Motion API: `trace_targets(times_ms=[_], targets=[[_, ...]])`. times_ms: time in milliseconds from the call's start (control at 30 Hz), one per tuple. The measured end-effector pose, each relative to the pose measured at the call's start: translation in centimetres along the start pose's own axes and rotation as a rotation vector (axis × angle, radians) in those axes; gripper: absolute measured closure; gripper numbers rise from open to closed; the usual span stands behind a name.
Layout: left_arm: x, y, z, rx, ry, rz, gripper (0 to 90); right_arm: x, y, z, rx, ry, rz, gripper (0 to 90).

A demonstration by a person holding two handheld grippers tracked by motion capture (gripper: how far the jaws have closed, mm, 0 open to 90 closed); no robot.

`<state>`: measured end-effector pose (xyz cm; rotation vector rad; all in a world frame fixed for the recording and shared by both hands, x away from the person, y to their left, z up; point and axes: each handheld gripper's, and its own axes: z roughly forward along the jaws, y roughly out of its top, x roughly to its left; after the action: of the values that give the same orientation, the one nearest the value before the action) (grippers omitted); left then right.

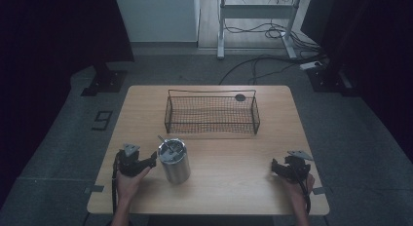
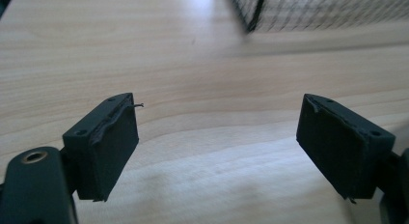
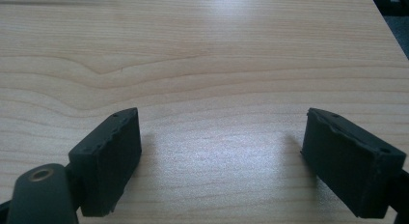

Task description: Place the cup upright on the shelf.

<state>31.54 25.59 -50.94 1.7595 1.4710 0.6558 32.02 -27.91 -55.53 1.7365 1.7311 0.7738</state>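
Pale wood grain runs across the table (image 1: 234, 187) at which we sit, with dim grey floor and dark curtains around it.

Our left gripper (image 1: 152, 160) sits in the left hand (image 1: 127, 183) near the front left of the table. In the left gripper view (image 2: 217, 147) its two black jaws stand wide apart with nothing between them, and bare wood (image 2: 193, 64) shows through the gap. In the high view the tips point toward the steel canister (image 1: 174, 161), which stands upright just beside them on their right. Whether they touch its wall we cannot tell. The canister has a round lid on top, and a thin metal stem rises slanted from that lid toward the back left.

Our right gripper (image 1: 275, 166) rests in the right hand (image 1: 298, 184) near the front right corner, well apart from the canister, its tips pointing toward the middle of the table. In the right gripper view (image 3: 222, 161) its jaws are also spread wide and hold nothing, with plain tabletop (image 3: 193, 50) ahead of them.

Farther back, beyond the canister and near the middle of the table, stands a wire basket (image 1: 212, 111), long and low. A corner of its mesh (image 2: 313, 9) shows at the top of the left gripper view. At the basket's back right rim we see a small dark round thing (image 1: 240, 97), too small to identify.

Behind the table a white desk frame (image 1: 255, 11) stands on the floor, with black cables (image 1: 263, 65) trailing beneath it.
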Motion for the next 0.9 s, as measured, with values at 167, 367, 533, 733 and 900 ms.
trace_targets(times_ms=[167, 367, 533, 733, 900], targets=[[-0.3, 0.7, -2.2, -0.054, -0.071, 0.008, 14.9, 0.0, 0.0, 0.0, 0.000, 0.000, 0.000, 13.5], [-1.1, 1.8, -4.9, -0.117, -0.122, 0.042, 14.8, 0.0, 0.1, 0.1, 0.000, 0.000, 0.000, 13.6], [-1.5, 2.0, -5.7, -0.131, -0.158, 0.072, 14.5, 0.0, 0.1, 0.1, -0.001, 0.000, -0.001, 13.6], [-1.4, 1.8, -6.4, -0.136, -0.188, 0.081, 12.7, 0.1, 0.1, 0.1, -0.001, -0.001, 0.000, 13.6], [-1.9, 1.4, -7.3, -0.145, -0.226, 0.104, 11.2, 0.1, 0.1, 0.2, -0.001, -0.002, 0.001, 13.6]])
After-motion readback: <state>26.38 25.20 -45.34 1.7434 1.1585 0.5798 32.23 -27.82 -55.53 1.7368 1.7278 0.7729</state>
